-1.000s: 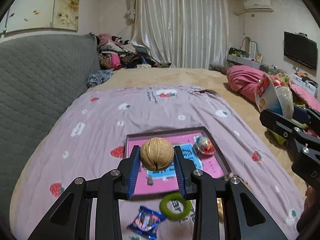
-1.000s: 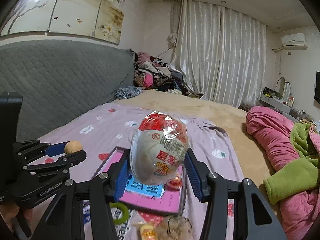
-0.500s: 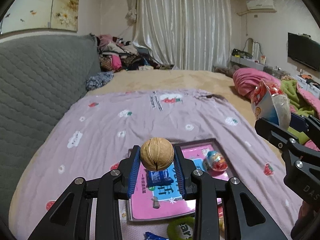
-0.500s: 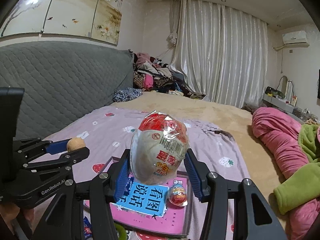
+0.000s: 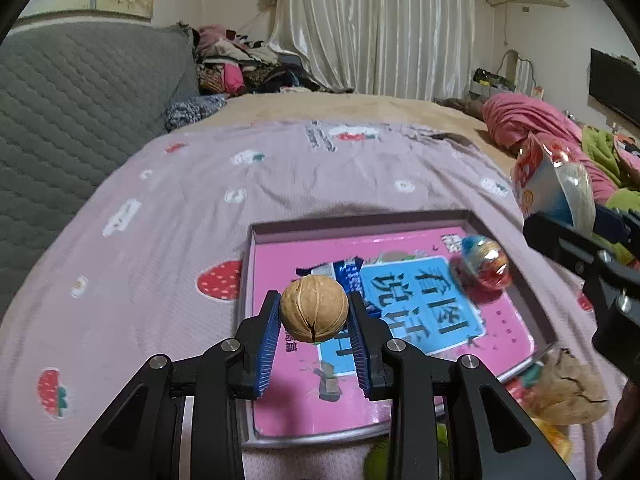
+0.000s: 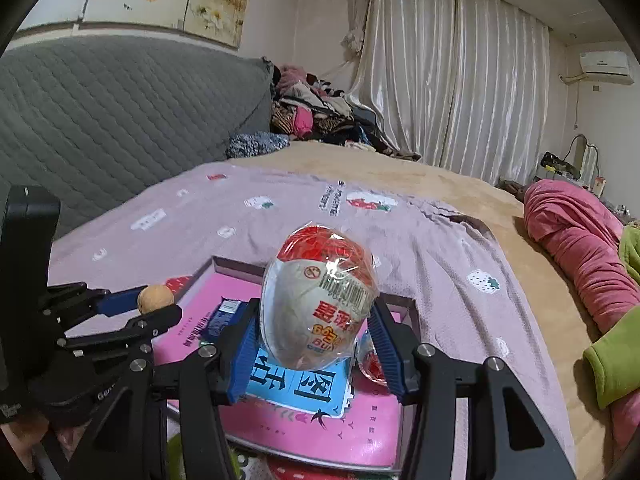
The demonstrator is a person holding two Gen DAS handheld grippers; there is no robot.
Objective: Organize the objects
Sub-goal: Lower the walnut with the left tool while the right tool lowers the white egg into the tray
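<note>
Risk first: left tongs (image 5: pixel 314 334) were clamped on a walnut (image 5: pixel 314 308), gripped only at its round flanks between the blue pads (image 5: pixel 267 344). A hard, smooth shell on a narrow contact could squirt out if the grip eased unevenly, and it would roll across the pink book (image 5: pixel 400 360) lying in the tray (image 5: pixel 360 222) or off over the low rim onto the bed (image 5: pixel 160 240).

Right tongs (image 6: pixel 316 344) were closed on a wrapped egg-shaped snack (image 6: pixel 318 300), pinched near its lower end, most of it standing proud above the pads. The film wrapper looked slippery; I'd judge it could tip forward or slide out on a quick descent.

Both tools hung over the same tray, close together. In the right wrist view the left tongs sat just beside the right ones, so a clash of the frames was possible if both went for the tray centre at once.

Landing space was partly taken:
- blue wrapper (image 5: pixel 348 276) on the book, directly beyond the walnut
- shiny foil-wrapped ball (image 5: pixel 482 262) at the tray's right side, blurred, so what it was I couldn't tell
- the book itself, a flat slick cover, poor for stopping anything round

Outside the tray, near its lower right corner: a brown cracked lump (image 5: pixel 568 390), possibly another nut or a pastry, plus something green (image 5: pixel 378 460) at the bottom edge, mostly hidden by the tongs' frame. Those sat near the approach path and could get nudged.

Bedding was soft, so the tray could rock under a pressing contact.
</note>
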